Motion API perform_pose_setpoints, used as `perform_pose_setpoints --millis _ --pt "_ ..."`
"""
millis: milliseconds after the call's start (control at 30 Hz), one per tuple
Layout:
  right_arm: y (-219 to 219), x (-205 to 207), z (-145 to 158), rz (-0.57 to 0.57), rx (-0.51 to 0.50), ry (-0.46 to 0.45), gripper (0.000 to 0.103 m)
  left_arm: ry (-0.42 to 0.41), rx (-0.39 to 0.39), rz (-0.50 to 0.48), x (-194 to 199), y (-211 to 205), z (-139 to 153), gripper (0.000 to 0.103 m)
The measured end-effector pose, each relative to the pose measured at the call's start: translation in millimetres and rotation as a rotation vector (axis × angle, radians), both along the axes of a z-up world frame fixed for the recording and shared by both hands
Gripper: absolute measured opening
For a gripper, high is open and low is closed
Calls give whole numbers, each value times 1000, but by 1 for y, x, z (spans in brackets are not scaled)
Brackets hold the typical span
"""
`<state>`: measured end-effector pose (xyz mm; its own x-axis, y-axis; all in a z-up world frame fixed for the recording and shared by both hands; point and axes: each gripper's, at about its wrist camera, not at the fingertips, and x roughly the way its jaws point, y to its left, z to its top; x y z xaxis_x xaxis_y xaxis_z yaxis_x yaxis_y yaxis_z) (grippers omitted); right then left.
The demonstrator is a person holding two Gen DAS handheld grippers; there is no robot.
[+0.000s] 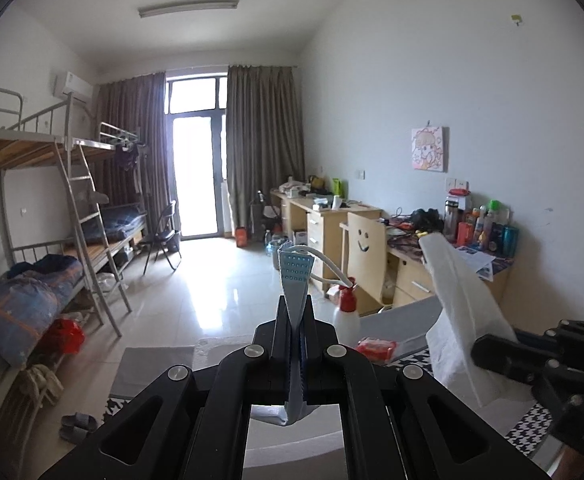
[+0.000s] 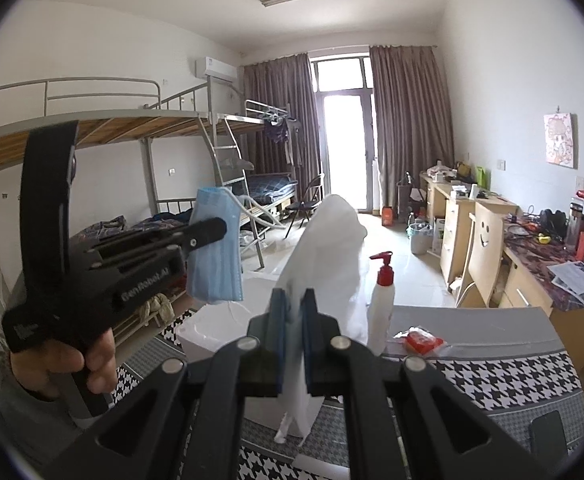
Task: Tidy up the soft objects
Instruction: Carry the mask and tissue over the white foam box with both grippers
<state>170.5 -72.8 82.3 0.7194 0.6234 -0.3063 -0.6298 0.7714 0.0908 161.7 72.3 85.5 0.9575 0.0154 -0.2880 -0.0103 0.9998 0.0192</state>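
Note:
My left gripper point(image 1: 295, 312) is shut on a light blue face mask point(image 1: 296, 276), which stands up out of the jaws with its white ear loop curling to the right. In the right wrist view the same mask point(image 2: 214, 254) hangs from the left gripper point(image 2: 216, 228), held up at the left by a hand point(image 2: 72, 364). My right gripper point(image 2: 292, 304) is shut on a white tissue point(image 2: 327, 248) that rises above the jaws and droops below them. The tissue point(image 1: 463, 312) also shows at the right of the left wrist view, pinched by the right gripper point(image 1: 481, 350).
Below lies a table with a black-and-white houndstooth cloth point(image 2: 491, 376) and a grey strip. On it stand a white pump bottle with a red top point(image 2: 381, 304), a red packet point(image 2: 421, 340) and a white box point(image 2: 212, 332). Bunk beds point(image 2: 132, 128) line the left, desks point(image 2: 491, 248) the right.

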Motion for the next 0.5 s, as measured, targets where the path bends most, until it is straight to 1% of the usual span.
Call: perform_pose_setpoints --millis 300,500 --pt "10 10 0 24 -6 21 10 81 11 39 24 8 -16 3" --pt "14 14 -1 23 -11 34 10 128 8 46 35 14 -28 3"
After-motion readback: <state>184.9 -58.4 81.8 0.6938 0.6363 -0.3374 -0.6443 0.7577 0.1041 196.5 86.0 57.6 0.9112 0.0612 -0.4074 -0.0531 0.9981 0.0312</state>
